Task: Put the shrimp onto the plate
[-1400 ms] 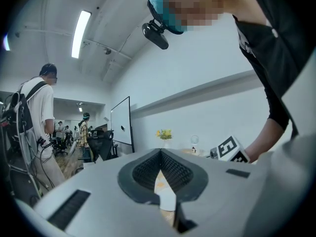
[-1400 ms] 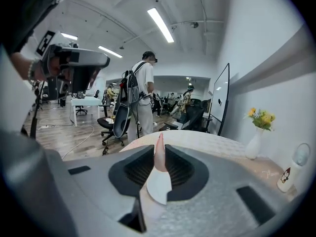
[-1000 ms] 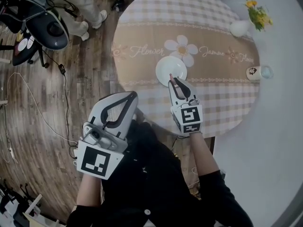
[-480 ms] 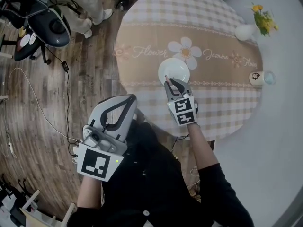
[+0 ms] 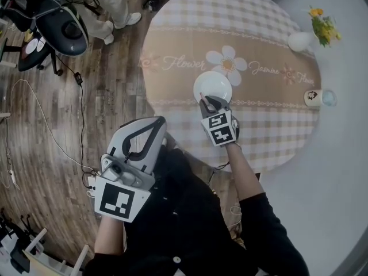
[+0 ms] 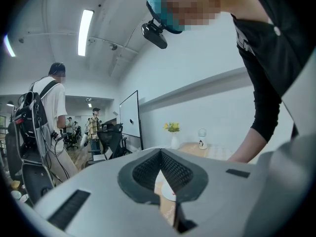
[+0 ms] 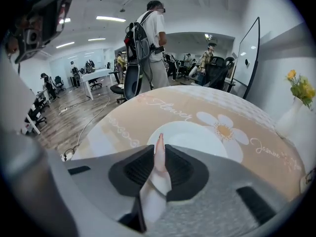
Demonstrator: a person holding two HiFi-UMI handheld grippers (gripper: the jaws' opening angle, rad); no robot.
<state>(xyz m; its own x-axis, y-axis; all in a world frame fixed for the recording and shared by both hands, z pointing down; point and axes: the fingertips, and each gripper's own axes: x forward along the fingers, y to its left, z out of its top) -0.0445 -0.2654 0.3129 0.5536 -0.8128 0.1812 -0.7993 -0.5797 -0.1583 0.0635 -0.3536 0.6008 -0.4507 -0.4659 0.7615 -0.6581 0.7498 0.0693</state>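
Note:
A pale pink shrimp (image 7: 159,157) is pinched upright between the pads of my right gripper (image 7: 159,163), its pointed tail sticking out past the tips. The white plate (image 7: 190,134) lies just beyond those tips on the round checked table (image 7: 123,120). In the head view, the right gripper (image 5: 208,101) reaches the plate's (image 5: 214,85) near rim. My left gripper (image 5: 159,121) hangs off the table's near left edge, in front of the person's body. It is shut with nothing in it, and its pads meet at the tip in the left gripper view (image 6: 160,155).
A white vase with yellow flowers (image 5: 303,39) and a small mug (image 5: 313,97) stand at the table's right side. An office chair (image 5: 60,30), cables (image 5: 40,119) and a person's legs (image 5: 109,4) occupy the wooden floor to the left.
My right gripper has moved forward with the shrimp, from the table's near part up to the plate's near rim. The left gripper has stayed put.

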